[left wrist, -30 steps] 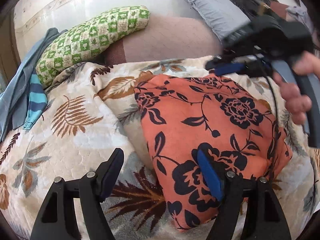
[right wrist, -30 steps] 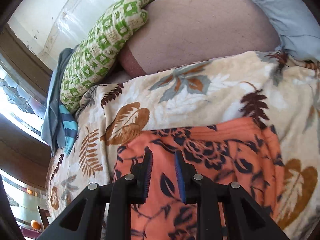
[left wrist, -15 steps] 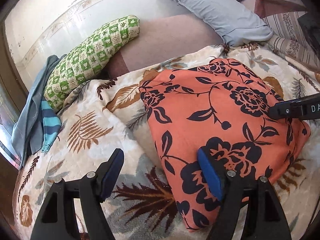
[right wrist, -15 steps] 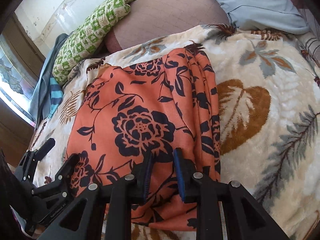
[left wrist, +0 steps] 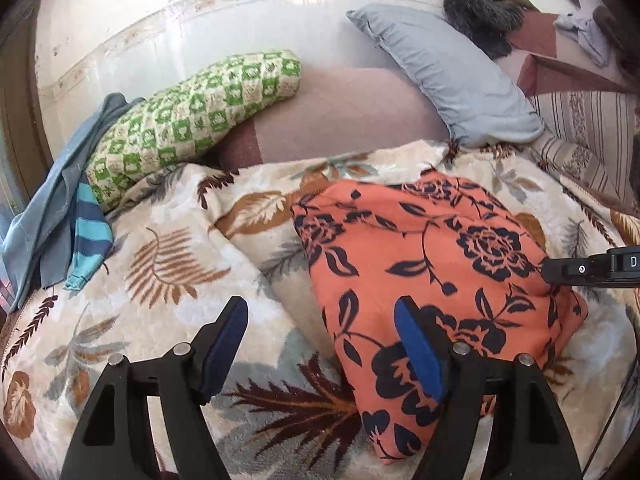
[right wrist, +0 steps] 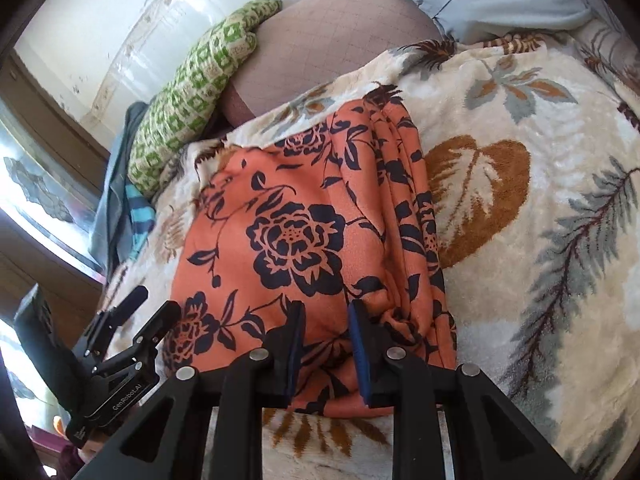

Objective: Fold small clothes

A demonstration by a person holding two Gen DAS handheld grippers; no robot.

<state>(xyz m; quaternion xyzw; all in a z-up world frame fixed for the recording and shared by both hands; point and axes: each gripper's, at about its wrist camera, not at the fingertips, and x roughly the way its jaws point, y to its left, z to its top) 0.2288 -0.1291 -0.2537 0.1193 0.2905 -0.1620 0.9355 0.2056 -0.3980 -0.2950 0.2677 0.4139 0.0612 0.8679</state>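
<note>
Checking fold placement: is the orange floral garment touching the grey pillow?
Apart. The left wrist view shows a strip of leaf-print blanket between the orange floral garment and the grey pillow.

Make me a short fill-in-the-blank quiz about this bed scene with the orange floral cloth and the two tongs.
1. The orange floral cloth lies folded on a blanket printed with ____.
2. The left tongs stand wide ____, holding nothing.
3. Against the wall leans a checked cushion in cream and ____.
4. The pillow beyond the blanket is light ____.

Missing words: leaves; open; green; blue
</note>
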